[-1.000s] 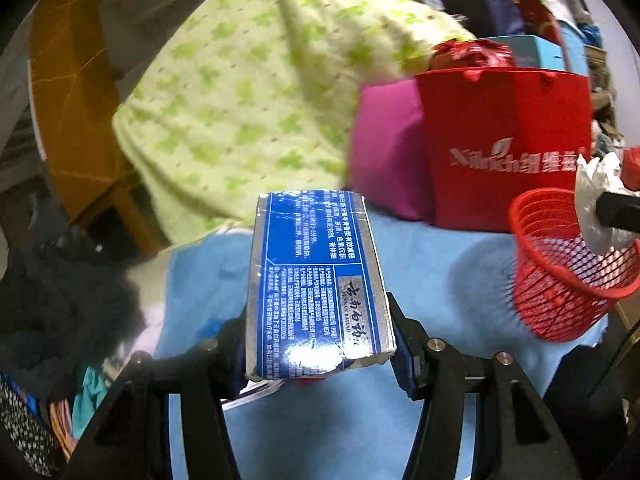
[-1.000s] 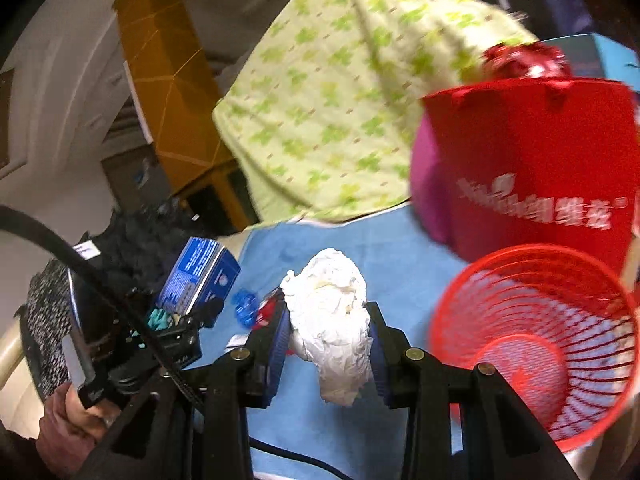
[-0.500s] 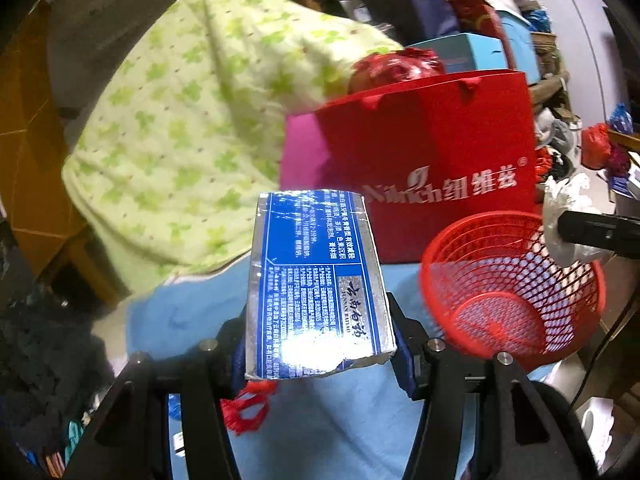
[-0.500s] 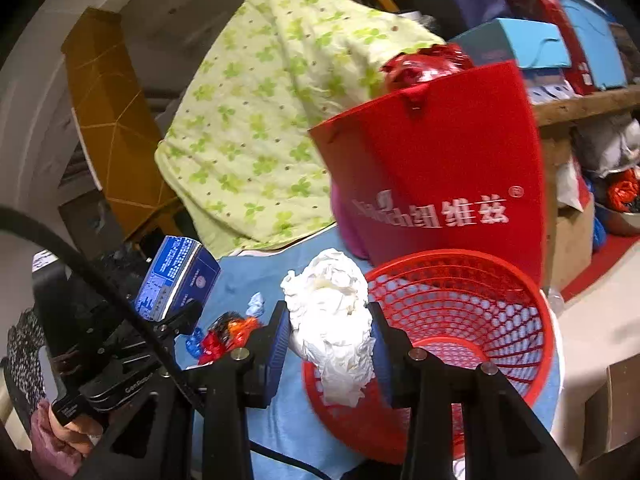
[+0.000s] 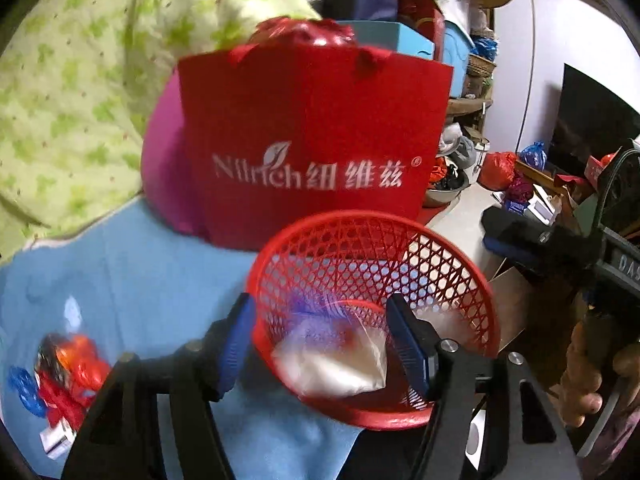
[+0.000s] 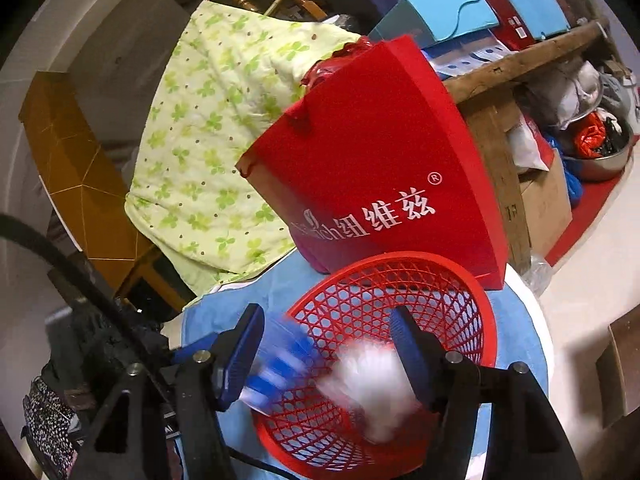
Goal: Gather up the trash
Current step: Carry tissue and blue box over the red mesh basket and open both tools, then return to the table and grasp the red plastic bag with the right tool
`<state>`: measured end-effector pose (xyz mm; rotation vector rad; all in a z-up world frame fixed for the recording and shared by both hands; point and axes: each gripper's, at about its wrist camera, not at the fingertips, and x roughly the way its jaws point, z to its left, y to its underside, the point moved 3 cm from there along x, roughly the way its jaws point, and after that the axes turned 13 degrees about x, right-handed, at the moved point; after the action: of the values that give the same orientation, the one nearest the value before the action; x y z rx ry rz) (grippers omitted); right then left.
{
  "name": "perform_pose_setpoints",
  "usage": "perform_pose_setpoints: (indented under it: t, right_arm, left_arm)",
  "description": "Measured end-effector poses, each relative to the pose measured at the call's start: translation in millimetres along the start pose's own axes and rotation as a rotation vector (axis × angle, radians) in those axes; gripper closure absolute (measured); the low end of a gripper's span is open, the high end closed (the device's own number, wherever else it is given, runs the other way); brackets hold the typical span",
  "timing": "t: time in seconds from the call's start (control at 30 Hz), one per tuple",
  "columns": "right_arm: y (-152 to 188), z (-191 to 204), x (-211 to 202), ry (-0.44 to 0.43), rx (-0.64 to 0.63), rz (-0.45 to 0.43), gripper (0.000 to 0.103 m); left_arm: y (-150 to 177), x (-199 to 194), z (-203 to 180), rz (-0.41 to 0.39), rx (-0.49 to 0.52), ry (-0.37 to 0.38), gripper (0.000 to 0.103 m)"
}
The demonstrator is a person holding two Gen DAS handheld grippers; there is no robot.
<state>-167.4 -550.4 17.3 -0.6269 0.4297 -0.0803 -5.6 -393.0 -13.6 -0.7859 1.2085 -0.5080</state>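
A red mesh basket (image 5: 372,256) stands on the blue cloth (image 5: 140,280). My left gripper (image 5: 322,340) hangs over its near rim, jaws opening. The blue and silver box (image 5: 328,356) shows as a blur between and below the pads, free of them, inside the basket. In the right wrist view my right gripper (image 6: 326,356) is above the same basket (image 6: 400,280), jaws opening too. The white paper wad (image 6: 372,380) is a blur dropping by the right pad, and the box (image 6: 280,364) streaks past on the left. The right gripper (image 5: 520,236) also reaches in from the right.
A red paper bag (image 5: 312,140) and a magenta bag (image 5: 168,168) stand right behind the basket, with a green quilt (image 5: 80,80) further left. Red and blue wrappers (image 5: 64,368) lie on the cloth at lower left. A hand (image 5: 588,364) and floor clutter are on the right.
Both grippers swung over the red basket and tipped down. Their jaws widened, and the blue box and the paper wad left the pads and are falling into the basket.
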Motion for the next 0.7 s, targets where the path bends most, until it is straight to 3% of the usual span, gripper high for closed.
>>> perform_pose_setpoints:
  t: [0.23, 0.47, 0.7]
  right_arm:
    - [12.7, 34.9, -5.4, -0.056, -0.082, -0.009, 0.033]
    - [48.5, 102.0, 12.9, -0.151, -0.22, 0.065, 0.033]
    - [112.3, 160.6, 71.0, -0.191, -0.313, 0.248, 0.033]
  left_arm:
    - [37.9, -32.7, 31.3, -0.018, -0.064, -0.078, 0.035]
    - [138.6, -67.0, 99.0, 0.082, -0.175, -0.261, 0.035]
    - [245.3, -120.0, 193.0, 0.164, -0.421, -0.47, 0.035]
